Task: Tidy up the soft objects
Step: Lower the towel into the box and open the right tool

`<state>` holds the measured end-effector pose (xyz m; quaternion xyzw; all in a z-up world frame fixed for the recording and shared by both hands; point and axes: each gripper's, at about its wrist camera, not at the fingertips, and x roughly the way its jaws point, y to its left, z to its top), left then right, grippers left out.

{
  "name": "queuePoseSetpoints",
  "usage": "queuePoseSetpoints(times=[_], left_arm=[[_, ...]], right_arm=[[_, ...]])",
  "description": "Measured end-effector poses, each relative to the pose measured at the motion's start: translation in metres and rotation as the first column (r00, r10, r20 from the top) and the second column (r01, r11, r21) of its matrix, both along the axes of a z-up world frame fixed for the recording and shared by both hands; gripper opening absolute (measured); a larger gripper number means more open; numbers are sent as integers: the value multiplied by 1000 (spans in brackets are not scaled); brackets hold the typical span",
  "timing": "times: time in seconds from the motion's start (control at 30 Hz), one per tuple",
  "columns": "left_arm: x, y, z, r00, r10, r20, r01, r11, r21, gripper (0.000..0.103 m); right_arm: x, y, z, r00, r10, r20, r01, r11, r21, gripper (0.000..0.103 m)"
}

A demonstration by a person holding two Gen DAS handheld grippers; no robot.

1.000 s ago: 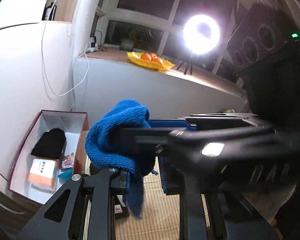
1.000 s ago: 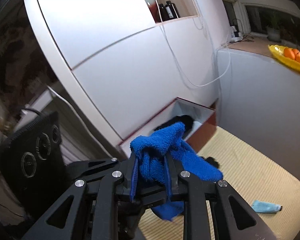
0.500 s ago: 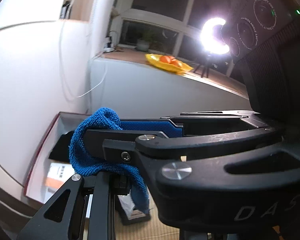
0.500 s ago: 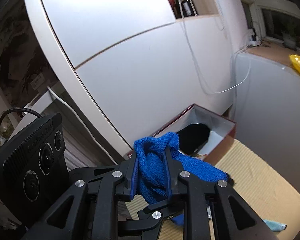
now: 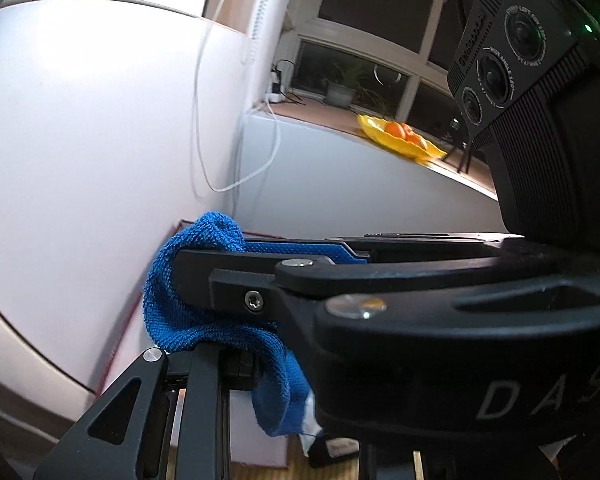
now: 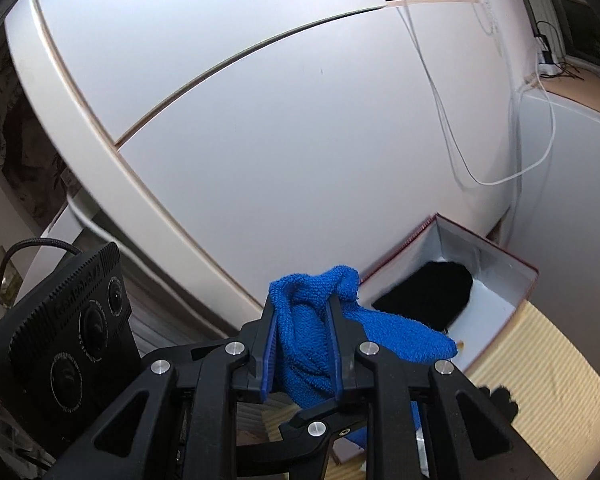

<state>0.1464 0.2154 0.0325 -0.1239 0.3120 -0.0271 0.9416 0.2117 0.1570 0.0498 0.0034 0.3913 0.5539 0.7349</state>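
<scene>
We have the blue towel (image 6: 312,332) lifted clear of the mat and carried between both hands: the right claw (image 6: 302,344) is clamped on a bunched fold of it, the cloth squeezed between the two blue pads, and a loose flap trails off to the right over the near edge of the box (image 6: 528,276). In the left wrist view the right claw crosses in front with the same towel (image 5: 180,312) wrapped round its tip, and the cloth drapes down onto the left claw (image 5: 220,364), whose jaws are nearly together; we judge it pinching the towel too, though the contact is hidden under the fold. The red-edged box stands open against the white cupboard (image 6: 260,140), with a black hat (image 6: 428,296) already lying inside, so part of the sorting looks done. What we reckon is left for this piece is to bring it over the opening, lower it beside the hat and let go. A small dark thing (image 6: 500,396) sits on the striped mat (image 6: 560,360), perhaps yet to be put away.
</scene>
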Motion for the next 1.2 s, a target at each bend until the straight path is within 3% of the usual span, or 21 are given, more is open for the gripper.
queuePoseSetpoints(times=[0.13,0.33,0.4,0.47,0.6,0.9,1.2], left_arm=[[19,9,-16,1000,14,-22,-14,1000,-3,18],[55,17,-61,990,32,-137,-32,999,5,19],[61,19,-73,982,63,-180,-59,998,30,23],[66,23,-84,970,98,-221,-88,995,56,24],[65,29,-90,957,159,-242,-139,985,99,42],[37,25,-71,972,163,-172,-146,984,105,51],[-18,-2,-59,991,101,-86,-91,989,120,51]], right_arm=[[19,12,-15,1000,-8,-26,7,1000,-10,18],[56,24,-57,995,-55,-84,48,996,-79,18],[66,23,-67,992,-92,-83,83,991,-105,22],[73,17,-71,990,-121,-73,113,987,-112,32],[81,3,-72,985,-163,-62,156,982,-104,45],[76,-25,-79,986,-163,-47,156,981,-114,46],[45,-102,-92,981,-196,8,195,969,-151,46]])
